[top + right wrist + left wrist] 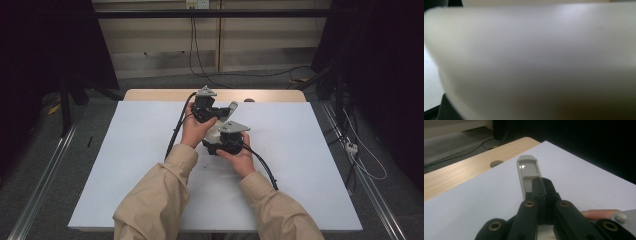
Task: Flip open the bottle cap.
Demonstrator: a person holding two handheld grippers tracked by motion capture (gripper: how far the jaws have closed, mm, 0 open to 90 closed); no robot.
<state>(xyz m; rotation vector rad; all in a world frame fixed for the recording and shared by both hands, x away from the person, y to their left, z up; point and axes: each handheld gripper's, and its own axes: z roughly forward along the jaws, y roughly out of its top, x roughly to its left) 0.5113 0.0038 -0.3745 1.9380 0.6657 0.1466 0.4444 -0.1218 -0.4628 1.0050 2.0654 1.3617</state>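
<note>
Pale grey flat case (pixel 528 173), rounded end, held in left tool (pixel 541 185).

The pale grey plastic piece (pixel 223 120) I am working on is long and flat, with a raised lip at its far end and a shiny recessed panel (pixel 528 168) just below that. It slants over the white sheet on my worktop (pixel 300 165), near the middle.
</note>
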